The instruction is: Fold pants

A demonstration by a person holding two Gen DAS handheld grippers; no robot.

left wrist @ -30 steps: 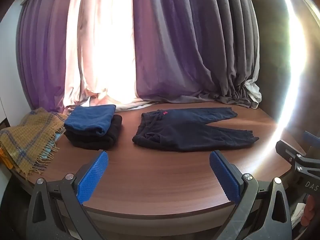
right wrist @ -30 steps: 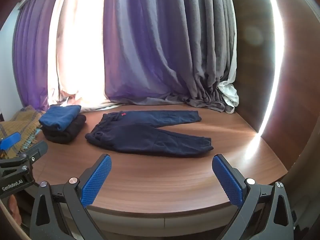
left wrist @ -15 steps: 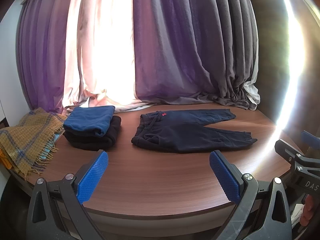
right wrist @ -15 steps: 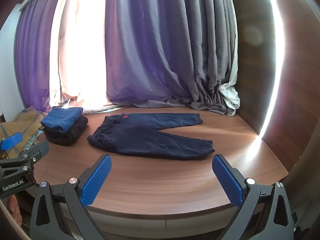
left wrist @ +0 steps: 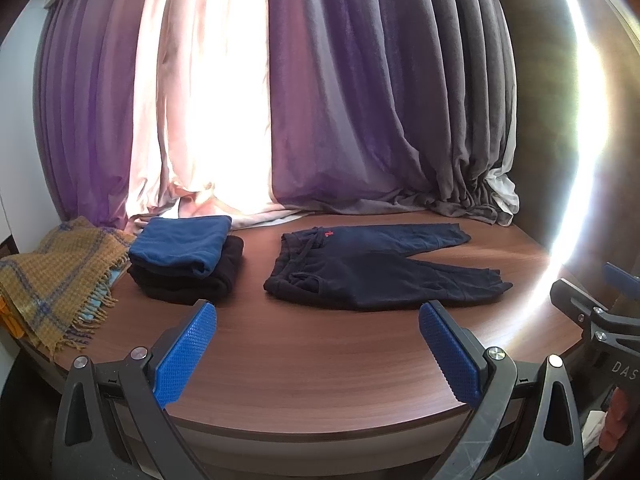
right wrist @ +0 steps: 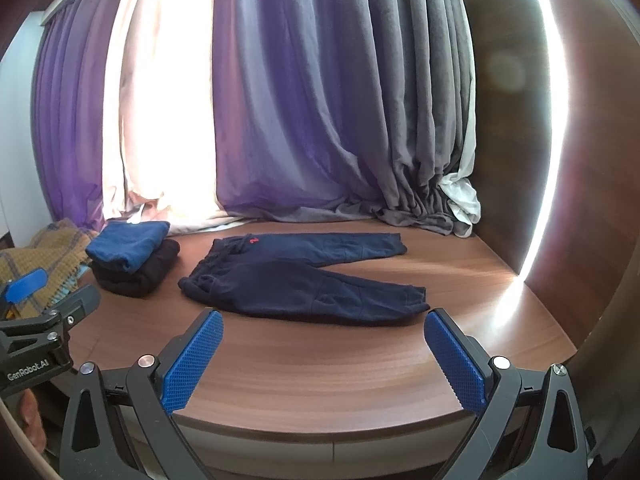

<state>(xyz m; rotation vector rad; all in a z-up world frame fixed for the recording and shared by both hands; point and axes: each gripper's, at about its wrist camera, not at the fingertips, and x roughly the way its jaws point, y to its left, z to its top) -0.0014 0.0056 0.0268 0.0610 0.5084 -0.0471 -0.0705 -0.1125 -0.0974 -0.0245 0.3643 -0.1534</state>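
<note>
Dark navy pants (left wrist: 372, 268) lie flat on the round wooden table (left wrist: 304, 364), waistband to the left with a small red mark, legs spread to the right. They also show in the right wrist view (right wrist: 304, 280). My left gripper (left wrist: 318, 350) is open and empty, above the table's near edge, short of the pants. My right gripper (right wrist: 324, 354) is open and empty, likewise short of the pants. Each gripper shows at the side of the other's view.
A stack of folded clothes (left wrist: 188, 262), blue on black, sits left of the pants. A yellow plaid blanket (left wrist: 52, 280) hangs over the table's left edge. Purple and grey curtains (left wrist: 360, 100) drape onto the table's back. A wooden wall (right wrist: 592, 200) stands right.
Both views have shifted slightly; the grippers have crept a little closer to the table. The pants and the stack have not moved. Both grippers stay open.
</note>
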